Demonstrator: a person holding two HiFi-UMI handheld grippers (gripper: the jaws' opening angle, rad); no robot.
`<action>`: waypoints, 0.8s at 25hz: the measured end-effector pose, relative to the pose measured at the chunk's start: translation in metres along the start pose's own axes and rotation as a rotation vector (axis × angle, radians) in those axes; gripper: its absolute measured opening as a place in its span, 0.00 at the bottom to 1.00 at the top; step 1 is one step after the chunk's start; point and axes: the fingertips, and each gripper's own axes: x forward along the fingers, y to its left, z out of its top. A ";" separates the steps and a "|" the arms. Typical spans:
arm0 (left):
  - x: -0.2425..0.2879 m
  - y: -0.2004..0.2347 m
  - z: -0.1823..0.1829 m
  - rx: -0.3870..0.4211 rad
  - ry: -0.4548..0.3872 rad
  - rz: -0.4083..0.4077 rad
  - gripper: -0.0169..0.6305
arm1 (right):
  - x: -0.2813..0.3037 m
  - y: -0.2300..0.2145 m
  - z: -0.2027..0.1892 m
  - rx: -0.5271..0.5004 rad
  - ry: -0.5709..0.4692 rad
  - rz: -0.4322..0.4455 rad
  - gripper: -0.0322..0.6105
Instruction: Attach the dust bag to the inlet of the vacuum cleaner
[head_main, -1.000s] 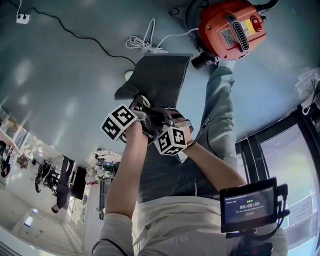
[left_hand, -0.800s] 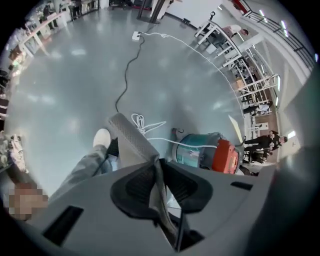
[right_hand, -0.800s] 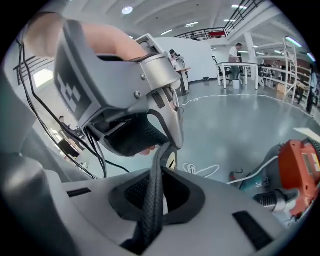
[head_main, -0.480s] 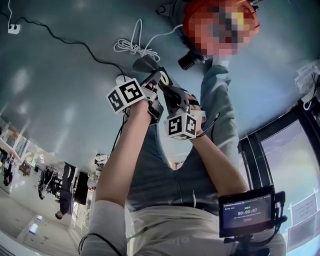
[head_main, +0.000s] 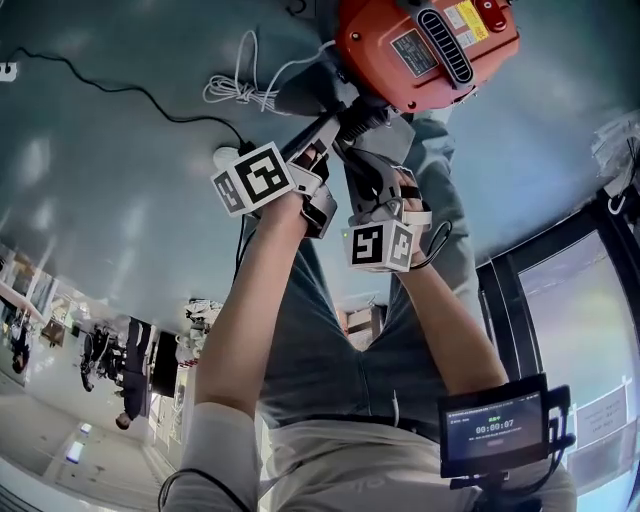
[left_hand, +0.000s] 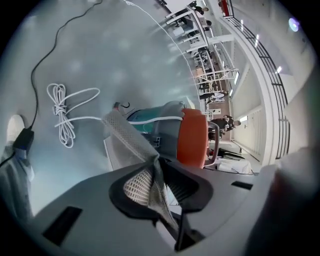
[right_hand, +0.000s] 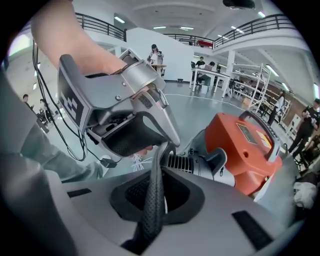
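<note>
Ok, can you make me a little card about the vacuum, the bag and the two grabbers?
vacuum cleaner: orange, on the floor
inlet: black, ribbed, facing the grippers
dust bag: dark grey fabric, held close to the inlet, not yet on it
left gripper: bag fabric between its fingers, which are opening
right gripper: fingers shut on the bag's dark edge
nearby: coiled white cable on the floor

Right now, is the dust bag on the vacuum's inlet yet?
Not yet: the dust bag is pinched in the right gripper, short of the ribbed inlet.
</note>
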 end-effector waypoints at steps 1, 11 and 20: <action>-0.003 -0.003 0.000 -0.001 -0.004 -0.011 0.15 | -0.001 -0.001 0.000 0.009 0.004 0.008 0.10; -0.002 -0.002 0.007 0.000 0.082 -0.020 0.14 | 0.003 -0.013 -0.006 0.162 0.008 0.186 0.09; 0.005 -0.003 0.001 0.090 0.212 0.043 0.21 | 0.005 -0.013 -0.012 0.079 0.024 0.176 0.09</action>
